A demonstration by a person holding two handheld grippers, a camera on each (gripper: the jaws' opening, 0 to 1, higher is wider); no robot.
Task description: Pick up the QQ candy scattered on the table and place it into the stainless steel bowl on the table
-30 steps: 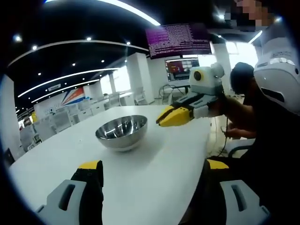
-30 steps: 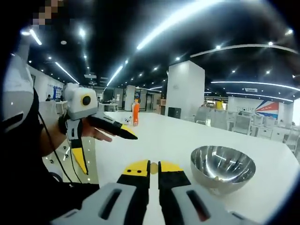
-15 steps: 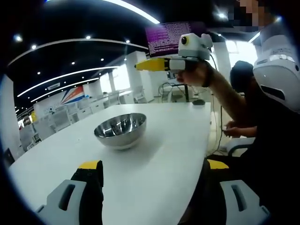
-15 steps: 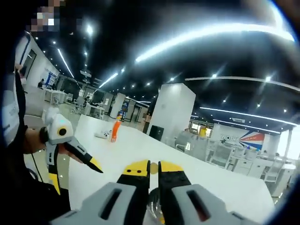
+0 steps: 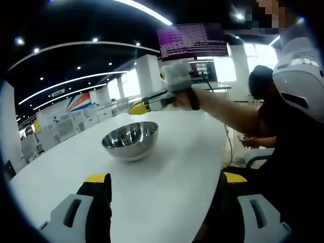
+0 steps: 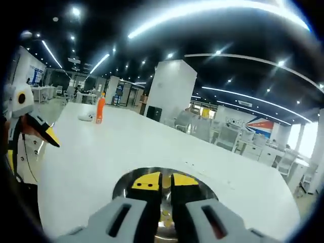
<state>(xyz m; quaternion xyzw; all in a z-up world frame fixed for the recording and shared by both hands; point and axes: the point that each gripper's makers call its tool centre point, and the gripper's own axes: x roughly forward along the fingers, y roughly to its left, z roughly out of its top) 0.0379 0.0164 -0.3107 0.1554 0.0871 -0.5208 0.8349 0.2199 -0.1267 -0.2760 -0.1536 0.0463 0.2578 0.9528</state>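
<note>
The stainless steel bowl [image 5: 130, 140] stands on the white table [image 5: 182, 152] ahead of my left gripper [image 5: 164, 179], which is open with nothing between its wide-set jaws. My right gripper [image 5: 137, 107] reaches in from the right on an outstretched arm, its yellow tips above the bowl's far rim. In the right gripper view, the right gripper [image 6: 166, 180] hovers directly over the bowl [image 6: 121, 186], jaws pressed together on a small QQ candy that barely shows between the tips. Yellowish candy lies inside the bowl under the jaws.
An orange bottle [image 6: 100, 110] and a small white object [image 6: 86, 117] stand far down the table. The left gripper [image 6: 43, 132] shows near the table's left edge. A person in dark clothes [image 5: 283, 136] sits at the right, and a monitor [image 5: 192, 43] hangs behind.
My right gripper swung up from beside the bowl, then came down over it, staying shut. The left gripper has kept still and open.
</note>
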